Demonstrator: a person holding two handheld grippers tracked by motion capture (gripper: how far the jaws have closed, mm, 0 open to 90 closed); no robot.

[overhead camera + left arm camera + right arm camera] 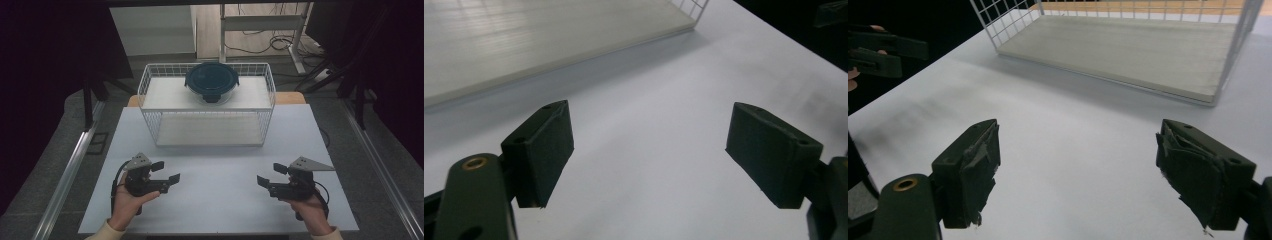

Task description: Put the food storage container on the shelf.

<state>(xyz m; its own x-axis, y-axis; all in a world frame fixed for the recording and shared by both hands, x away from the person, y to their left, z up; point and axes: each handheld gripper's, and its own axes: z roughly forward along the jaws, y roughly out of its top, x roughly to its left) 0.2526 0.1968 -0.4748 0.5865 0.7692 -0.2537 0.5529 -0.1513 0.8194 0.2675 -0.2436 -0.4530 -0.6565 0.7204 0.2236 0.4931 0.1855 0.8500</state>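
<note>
The container (212, 81), a round glass bowl with a dark blue clip lid, sits on the upper shelf of the white wire rack (150, 95), well ahead of both grippers and roughly midway between them, nearer the rack's far side. The rack stands at the far end of the white worktop (220, 165), with a pale board on each of its two levels; its lower board lies ahead of the left gripper (166, 171) and up to the left in that gripper's own view, and ahead and to the right in the right gripper's view. The left gripper is held low over the worktop near its front edge, its jaws turned inward toward the other hand and standing wide apart, with nothing between the pads but bare worktop. The right gripper (270, 175) mirrors it on the other side, also low, jaws pointing inward and spread wide, gripping nothing; the lining on its pads (973, 175) looks frayed at the edges. The two grippers are well apart, with a stretch of bare worktop between them, and neither touches the rack or the container. In the right gripper view the left gripper (883, 52) appears far off at the upper left edge. Each gripper is cupped from below by a hand (125, 202), sleeves just showing at the near edge.
</note>
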